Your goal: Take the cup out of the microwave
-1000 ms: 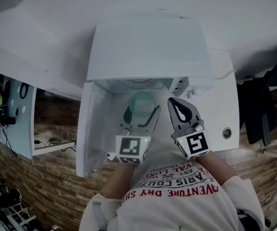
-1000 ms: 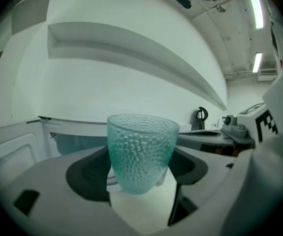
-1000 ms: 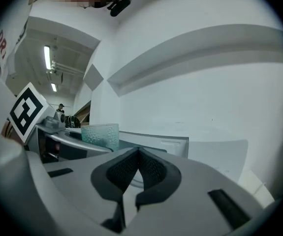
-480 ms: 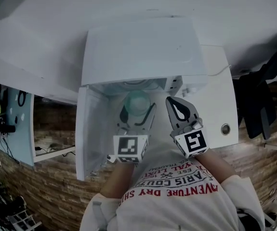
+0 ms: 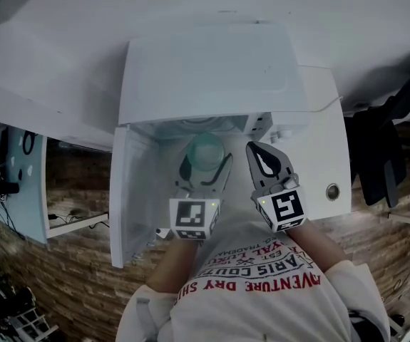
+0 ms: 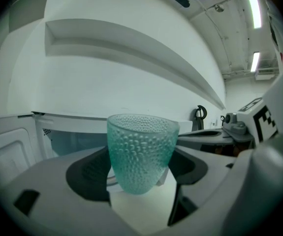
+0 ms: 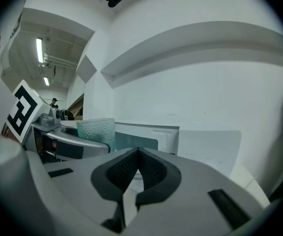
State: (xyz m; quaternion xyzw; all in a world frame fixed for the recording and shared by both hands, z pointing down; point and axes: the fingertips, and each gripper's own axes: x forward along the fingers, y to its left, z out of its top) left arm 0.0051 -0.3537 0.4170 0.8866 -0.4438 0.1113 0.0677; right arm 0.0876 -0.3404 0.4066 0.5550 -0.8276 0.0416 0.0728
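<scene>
Fingers [image 6: 84, 173] of left gripper [image 5: 207, 162] pinch a dimpled, tapered teal cup [image 6: 140, 151].

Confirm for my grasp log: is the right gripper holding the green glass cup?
No, the right gripper has its jaws shut on nothing; the green glass cup stands off to its left.

One cup [image 5: 206, 148], one microwave [image 5: 212, 77], two tongs (left [image 5: 206, 164], right [image 5: 258, 152])
</scene>
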